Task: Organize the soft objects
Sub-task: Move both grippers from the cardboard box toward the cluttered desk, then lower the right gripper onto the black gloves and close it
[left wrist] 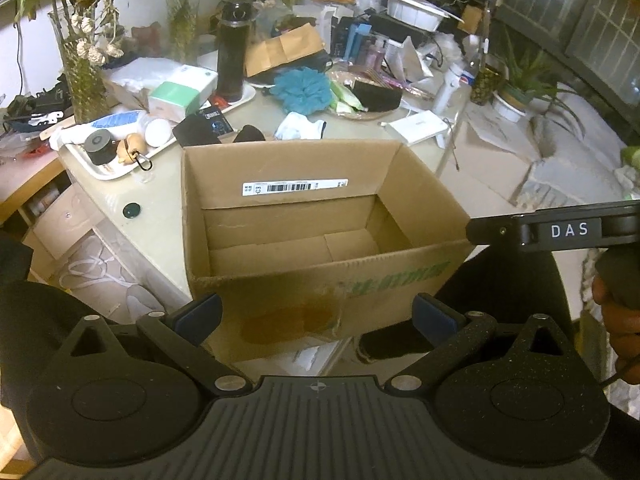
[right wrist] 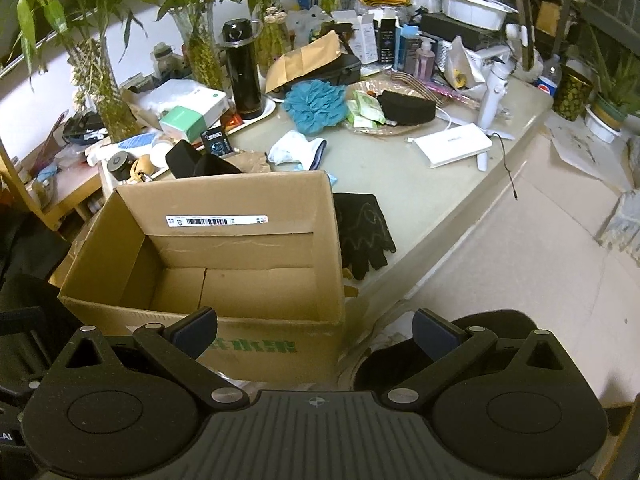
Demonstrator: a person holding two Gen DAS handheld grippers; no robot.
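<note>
Box: cardboard box (right wrist: 224,248) sits open on the counter (right wrist: 420,184) near its front edge; inside I see only bare cardboard floor; nothing soft in it yet
Progress: task looks to be at the start, judging by the empty box; every soft thing is out on the counter
Black gloves: black gloves (right wrist: 362,232) lie flat just beside the box's right wall, touching or nearly so; probably the easiest first pick for my right side
White cloth: white cloth (right wrist: 298,150) crumpled behind the box, near its far right corner
Blue pouf: blue bath pouf (right wrist: 314,100) further back, beside a shallow basket (right wrist: 384,128) of packets
Black soft item: dark fabric piece (right wrist: 192,162) behind the box's far wall; can't tell what it is
Left tool: my left tool (left wrist: 316,316) spread wide, holding nothing, hovering at the box's near wall
Right tool: my right tool (right wrist: 316,330) also spread wide and empty, over the box's near right corner
Left to do: all of it; gloves, cloth, pouf, dark piece into the box
</note>
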